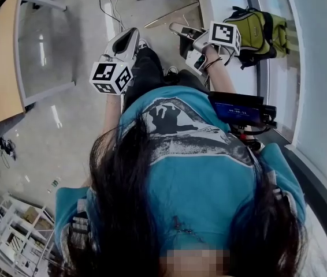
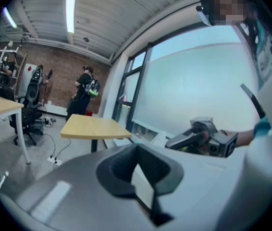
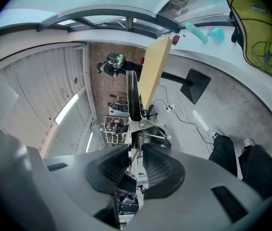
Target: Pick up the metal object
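Closest to the camera, the person's dark hair and teal shirt [image 1: 210, 172] fill the lower half of the head view. Both arms reach forward. The left gripper [image 2: 139, 171] has its jaws released, with only a pale gap between the dark pads. The right gripper [image 3: 135, 163] has its jaws clenched on the metal object [image 3: 138, 139]. This is a thin shiny piece with a small coil spring, and it stands out past the pads into the air above the floor. A darker blade-like part runs on from it, though what that part is stays hard to make out. Beside it are the person's dark-trousered legs [image 3: 232, 153]. Further off on the grey floor lies a power strip [image 3: 201, 121]. A wooden bench [image 2: 90, 127] stands beyond that, and a green backpack [image 3: 258, 28] rests by the window ledge. Farthest away, another person [image 2: 84, 93] stands before a brick wall.
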`<state>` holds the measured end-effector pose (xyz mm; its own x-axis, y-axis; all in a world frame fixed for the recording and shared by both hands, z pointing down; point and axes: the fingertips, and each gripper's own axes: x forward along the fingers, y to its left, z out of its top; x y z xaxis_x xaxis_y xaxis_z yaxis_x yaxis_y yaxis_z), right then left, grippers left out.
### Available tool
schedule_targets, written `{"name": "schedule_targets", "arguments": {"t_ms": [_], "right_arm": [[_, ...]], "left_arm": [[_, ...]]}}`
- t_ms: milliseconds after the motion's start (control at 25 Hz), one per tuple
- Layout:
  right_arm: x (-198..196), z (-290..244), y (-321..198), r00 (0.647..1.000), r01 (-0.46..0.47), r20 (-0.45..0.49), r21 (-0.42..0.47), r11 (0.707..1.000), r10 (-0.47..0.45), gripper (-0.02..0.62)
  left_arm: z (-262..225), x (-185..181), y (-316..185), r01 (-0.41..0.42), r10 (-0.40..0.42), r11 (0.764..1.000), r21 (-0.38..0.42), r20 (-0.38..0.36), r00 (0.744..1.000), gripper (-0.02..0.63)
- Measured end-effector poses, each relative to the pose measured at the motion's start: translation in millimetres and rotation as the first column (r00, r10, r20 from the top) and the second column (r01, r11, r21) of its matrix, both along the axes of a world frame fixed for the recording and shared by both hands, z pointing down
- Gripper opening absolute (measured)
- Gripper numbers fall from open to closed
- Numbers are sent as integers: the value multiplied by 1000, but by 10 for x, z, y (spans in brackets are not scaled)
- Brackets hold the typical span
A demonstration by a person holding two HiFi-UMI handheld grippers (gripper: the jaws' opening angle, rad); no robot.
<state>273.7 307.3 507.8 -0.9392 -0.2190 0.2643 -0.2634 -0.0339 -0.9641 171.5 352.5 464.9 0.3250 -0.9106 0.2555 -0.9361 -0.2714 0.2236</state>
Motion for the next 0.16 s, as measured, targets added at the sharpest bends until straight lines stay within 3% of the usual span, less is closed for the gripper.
{"name": "schedule_targets", "arguments": {"t_ms": [160], "right_arm": [[23,-36,-11,1000,3,-19,2,1000,-3,91]], "left_arm": [[-27,8,-25,1,-1,1000,6,-1,1000,3]]}}
